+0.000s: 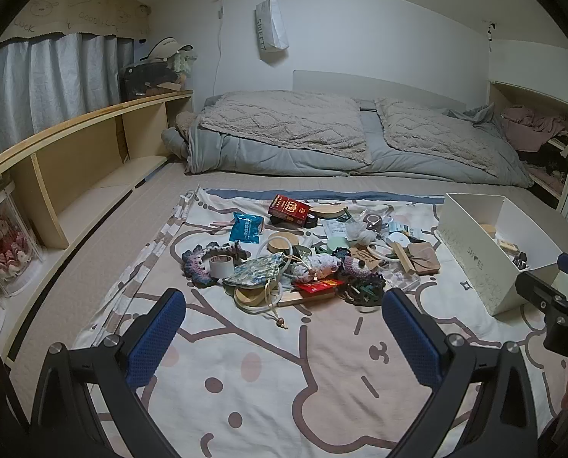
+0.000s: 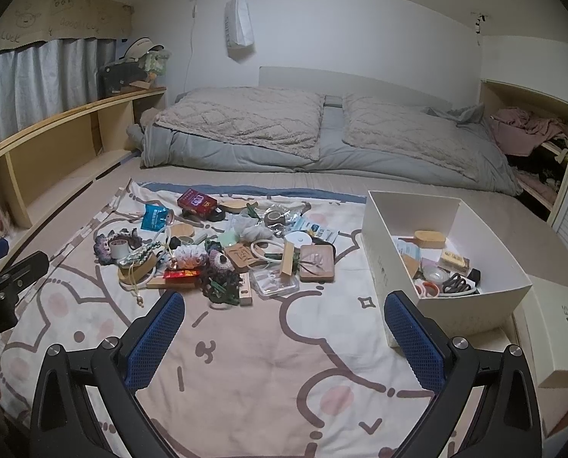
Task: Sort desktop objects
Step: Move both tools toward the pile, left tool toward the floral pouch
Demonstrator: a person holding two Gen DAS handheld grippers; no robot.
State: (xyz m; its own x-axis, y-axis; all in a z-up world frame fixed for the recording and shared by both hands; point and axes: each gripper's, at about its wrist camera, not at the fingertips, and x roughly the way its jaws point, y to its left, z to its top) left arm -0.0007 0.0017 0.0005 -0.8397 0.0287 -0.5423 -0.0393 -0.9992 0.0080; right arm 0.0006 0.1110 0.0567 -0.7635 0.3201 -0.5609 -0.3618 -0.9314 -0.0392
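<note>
Both tongs, left tongs [image 1: 284, 328] and right tongs [image 2: 284, 328], wide open, empty. Pile [image 2: 215, 255] ahead; take edge items first (box [image 2: 375, 229] right of right tongs).

Both of the 2 fisheye views look forward and downward along their own claw's 2 blue pads, over a cartoon-print cloth [image 1: 245, 362] on a bed toward the folded quilt [image 1: 284, 133] at 12 o'clock. The left wrist view sits left, with the white box [image 1: 471, 263] at 3 o'clock. The right wrist view sits right, nearer the box and looking into it. Both share the cloth, the clutter pile [image 2: 215, 255], box and quilt; each catches the other claw's edge.
</note>
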